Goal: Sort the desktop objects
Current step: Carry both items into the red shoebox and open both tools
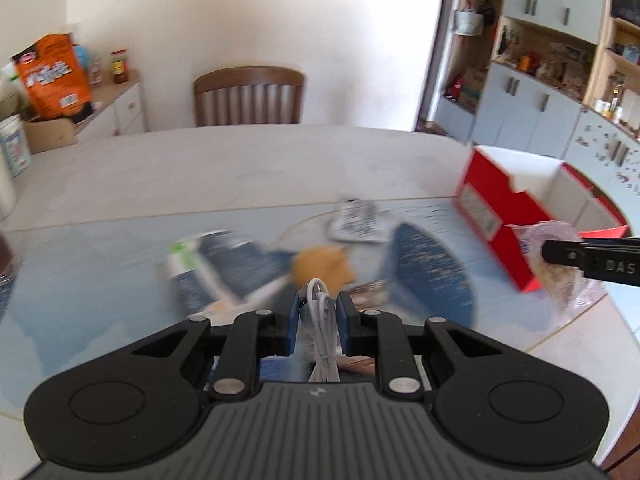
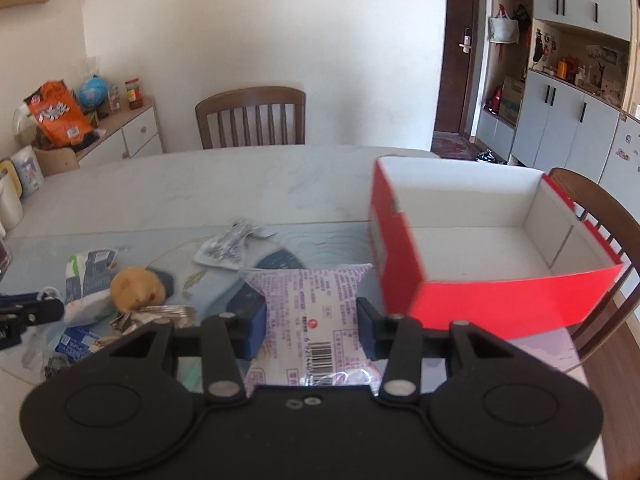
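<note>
Box [image 2: 500, 304] rim right of packet [image 2: 316, 312] | tabletop [image 2: 200, 192] beyond bare

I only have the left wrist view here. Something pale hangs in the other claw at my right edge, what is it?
Observer: A sealed snack packet with purple print and a barcode, pinched between the right claw.
Operator: Is the red box empty? I see only part of it.
Observer: Yes, the red box shows a bare white inside, nothing in it.
Operator: What is left on the table behind my claw?
Observer: A yellow round thing, sharp in the right view, lies beside a blue-and-white bag.
Operator: And my own grip?
Observer: From the right view your left claw shows only at the left edge; the white cable it holds is hidden there.
</note>
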The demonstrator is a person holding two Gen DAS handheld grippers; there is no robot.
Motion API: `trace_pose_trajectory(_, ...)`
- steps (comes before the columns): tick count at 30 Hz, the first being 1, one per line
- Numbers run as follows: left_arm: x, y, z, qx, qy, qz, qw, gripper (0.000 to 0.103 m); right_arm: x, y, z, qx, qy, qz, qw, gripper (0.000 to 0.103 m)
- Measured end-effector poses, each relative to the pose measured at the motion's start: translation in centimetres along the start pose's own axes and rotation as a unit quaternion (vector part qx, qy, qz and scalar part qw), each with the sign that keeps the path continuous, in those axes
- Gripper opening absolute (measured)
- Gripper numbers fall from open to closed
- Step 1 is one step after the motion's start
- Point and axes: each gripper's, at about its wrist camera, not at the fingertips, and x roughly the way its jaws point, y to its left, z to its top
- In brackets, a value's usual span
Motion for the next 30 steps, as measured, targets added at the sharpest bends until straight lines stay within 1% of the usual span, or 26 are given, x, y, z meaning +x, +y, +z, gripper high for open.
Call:
trace_pose_trajectory(7, 1.4, -7.0, 2.6, 0.036, -0.006, -0.047, 0.9982, 0.019, -0.9, -5.0, 1.0, 0.014, -0.010, -0.003, 1.000, 0.045)
trace_pose_trajectory(12, 3.0, -12.1, 4.8, 0.062, -0.010, -0.083, 0.9946, 0.019, -0.7, -8.5, 2.0, 0.030, -0.012, -0.006, 0.999, 0.045)
trace_pose_trajectory(18, 5.1, -17.3, 7.5, 0.078, -0.017, -0.113, 0.9903, 0.019, -0.2, -12.6, 3.3, 0.050, -0.008, -0.015, 0.999, 0.045)
trace_pose_trajectory(24, 7.0, -21.3, 9.5, 0.101, -0.025, -0.130, 0.9861, 0.019, 0.3, -15.3, 4.1, 0.052, -0.010, -0.027, 0.998, 0.045)
trace_pose_trajectory(30, 9.2, -23.8, 11.0, 0.113, -0.014, -0.144, 0.9831, 0.019, 1.3, -17.1, 4.7, 0.048, -0.011, -0.038, 0.998, 0.045)
